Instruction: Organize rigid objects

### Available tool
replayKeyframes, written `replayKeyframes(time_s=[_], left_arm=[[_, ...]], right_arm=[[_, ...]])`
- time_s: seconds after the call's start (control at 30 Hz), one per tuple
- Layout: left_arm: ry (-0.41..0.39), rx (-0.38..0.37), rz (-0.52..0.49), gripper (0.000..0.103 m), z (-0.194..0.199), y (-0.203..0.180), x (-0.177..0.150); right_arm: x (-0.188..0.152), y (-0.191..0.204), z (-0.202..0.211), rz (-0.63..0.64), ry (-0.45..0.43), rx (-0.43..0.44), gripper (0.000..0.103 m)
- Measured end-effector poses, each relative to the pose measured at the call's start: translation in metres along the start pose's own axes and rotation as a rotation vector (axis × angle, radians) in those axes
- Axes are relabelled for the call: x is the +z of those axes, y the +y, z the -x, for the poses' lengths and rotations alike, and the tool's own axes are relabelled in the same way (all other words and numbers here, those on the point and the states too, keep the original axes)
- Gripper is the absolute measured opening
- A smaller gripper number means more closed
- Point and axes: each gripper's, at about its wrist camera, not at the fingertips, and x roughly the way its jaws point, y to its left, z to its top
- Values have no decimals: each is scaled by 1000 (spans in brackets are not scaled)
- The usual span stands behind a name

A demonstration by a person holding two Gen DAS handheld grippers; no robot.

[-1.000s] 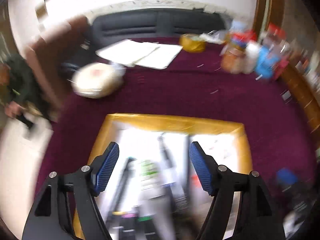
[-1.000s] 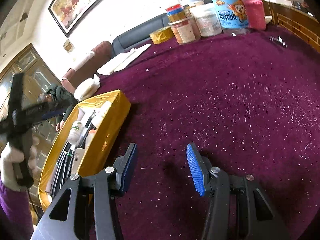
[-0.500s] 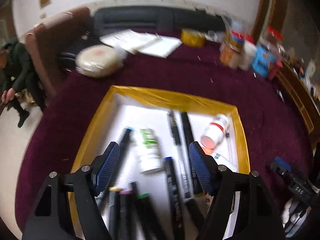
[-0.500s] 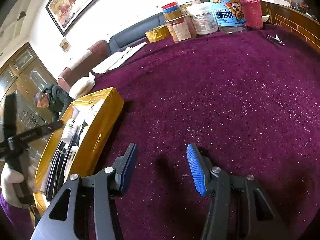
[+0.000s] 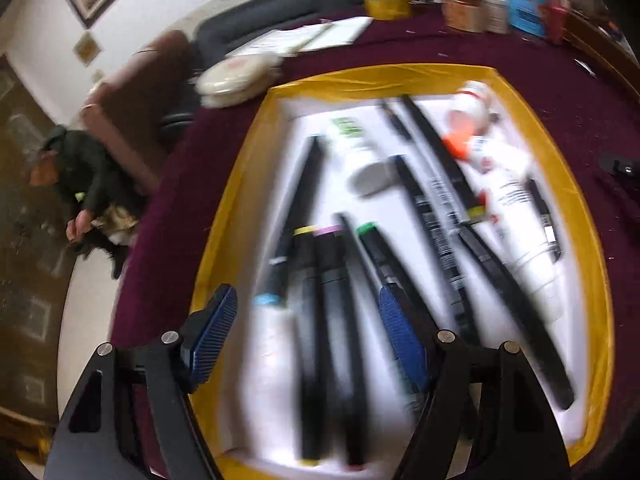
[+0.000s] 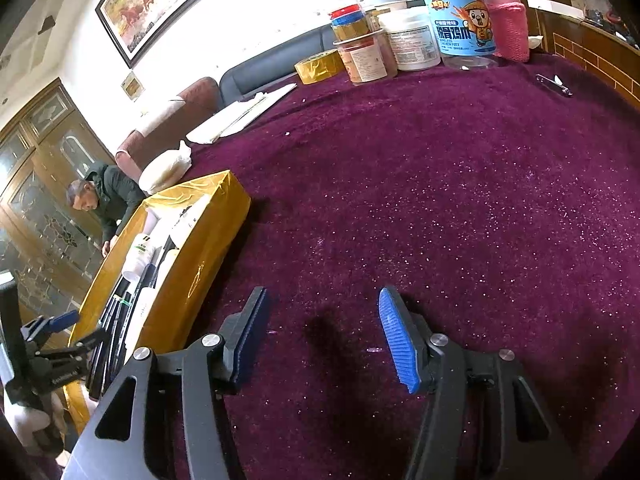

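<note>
Purple plush cloth (image 6: 460,208) covers the table we work at, and on it sits the yellow-walled box (image 5: 384,76) that holds what we are sorting. Inside, on its white floor, lie the black markers (image 5: 332,276) with coloured end bands, packed side by side at the near end, with longer black pens (image 5: 436,216) fanned beyond them and white bottles (image 5: 516,200) to the right. We judge the markers light, stiff and smooth, likely to roll or slide against each other; a grasp across the mid-barrel of one outer marker looks safest, since neighbours touch. The bottles are rounder and wider, and probably need a broader bite.

Our left gripper (image 5: 304,340) hovers over the near marker ends with its jaws spread and nothing visibly pressed between them, though blur hides fine contact. Our right gripper (image 6: 320,336) waits over bare cloth beside the box; its jaws have just been opening and hold nothing. Jars (image 6: 460,20) and a tape roll (image 6: 320,66) stand at the far edge, well apart.
</note>
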Motion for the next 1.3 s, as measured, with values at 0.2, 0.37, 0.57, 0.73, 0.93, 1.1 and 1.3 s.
replayKeyframes(time_s=[0.2, 0.37, 0.57, 0.73, 0.93, 1.1, 1.3], left_arm=[[-42, 4, 45, 74, 15, 16, -3], [-183, -106, 173, 73, 46, 34, -13], [-712, 10, 353, 93, 175, 63, -39], [-1062, -153, 465, 103, 222, 76, -62], [-854, 1, 392, 103, 194, 42, -20], [-611, -155, 429, 103, 148, 30, -28], [-422, -155, 484, 103, 105, 32, -29]], right_arm=[[0, -3, 1, -16, -3, 20, 52], [0, -4, 1, -11, -1, 21, 54], [1, 8, 1, 39, 10, -64, 54], [-18, 80, 69, 281, -268, -199, 62], [-36, 133, 111, 361, -450, -205, 102], [-46, 149, 97, 379, -382, -200, 102], [-45, 168, 65, 420, -221, -156, 102]])
